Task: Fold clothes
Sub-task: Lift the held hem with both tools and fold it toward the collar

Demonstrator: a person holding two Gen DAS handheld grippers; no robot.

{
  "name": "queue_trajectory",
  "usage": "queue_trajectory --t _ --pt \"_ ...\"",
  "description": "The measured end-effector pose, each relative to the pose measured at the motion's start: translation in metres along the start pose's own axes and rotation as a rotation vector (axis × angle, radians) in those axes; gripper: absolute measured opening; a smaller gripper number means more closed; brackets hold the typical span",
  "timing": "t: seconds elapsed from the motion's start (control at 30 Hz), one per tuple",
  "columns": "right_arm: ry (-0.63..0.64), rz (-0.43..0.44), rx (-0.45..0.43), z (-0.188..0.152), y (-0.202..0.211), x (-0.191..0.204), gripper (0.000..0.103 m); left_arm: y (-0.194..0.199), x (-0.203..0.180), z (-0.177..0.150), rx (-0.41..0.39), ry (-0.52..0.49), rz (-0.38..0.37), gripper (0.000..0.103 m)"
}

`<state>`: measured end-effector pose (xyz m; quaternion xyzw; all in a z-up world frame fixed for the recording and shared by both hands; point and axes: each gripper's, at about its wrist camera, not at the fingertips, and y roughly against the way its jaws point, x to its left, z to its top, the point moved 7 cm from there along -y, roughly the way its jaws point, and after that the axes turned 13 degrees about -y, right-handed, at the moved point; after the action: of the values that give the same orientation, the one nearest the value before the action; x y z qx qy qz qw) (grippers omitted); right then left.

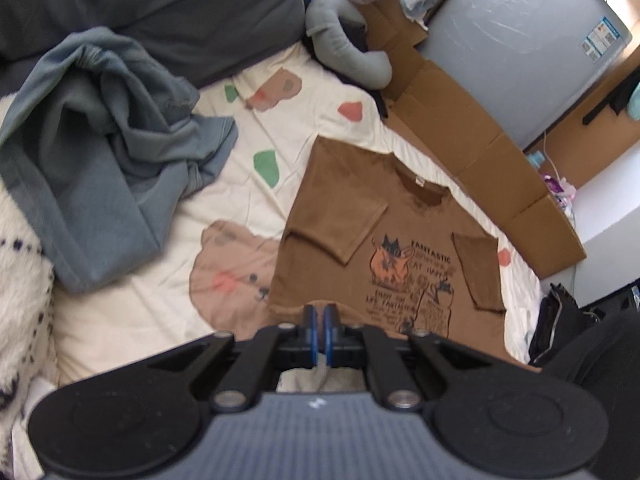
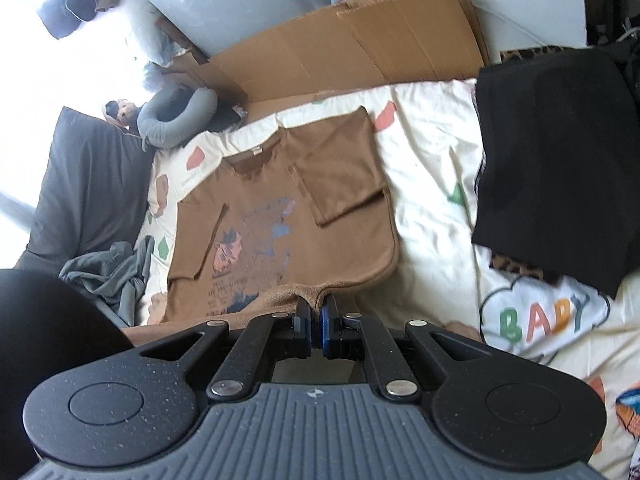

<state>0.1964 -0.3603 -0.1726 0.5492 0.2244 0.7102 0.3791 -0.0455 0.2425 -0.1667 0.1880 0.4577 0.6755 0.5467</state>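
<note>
A brown T-shirt (image 1: pixel 360 220) with a printed cat picture lies face up on a cream bed sheet (image 1: pixel 160 312), both sleeves folded in over the chest. My left gripper (image 1: pixel 321 312) is shut on the shirt's near hem, which is lifted off the sheet. In the right wrist view the same brown T-shirt (image 2: pixel 340 176) shows, and my right gripper (image 2: pixel 317 305) is shut on the hem's other end, where the cloth bunches up at the fingertips. The hem below both grippers is hidden by the gripper bodies.
A crumpled grey-blue garment (image 1: pixel 108 152) lies to the left on the sheet, beside a dark grey pillow (image 1: pixel 160 12). Flattened cardboard (image 1: pixel 472 148) lines the bed's far side. A folded black garment (image 2: pixel 560 160) rests at the right. A grey neck pillow (image 2: pixel 176 120) sits near the head.
</note>
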Motion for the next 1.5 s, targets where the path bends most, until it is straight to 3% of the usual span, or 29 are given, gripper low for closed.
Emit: queue_trajectory --t 0.67,1.5 --pt "0.014 0.025 -0.012 0.070 -0.049 0.034 0.002 -0.055 -0.001 0.087 -0.078 -0.006 0.002 0.003" --pt "0.045 -0.072 0.012 0.163 -0.156 0.043 0.003 -0.189 0.009 0.160 -0.009 -0.066 0.023 0.003"
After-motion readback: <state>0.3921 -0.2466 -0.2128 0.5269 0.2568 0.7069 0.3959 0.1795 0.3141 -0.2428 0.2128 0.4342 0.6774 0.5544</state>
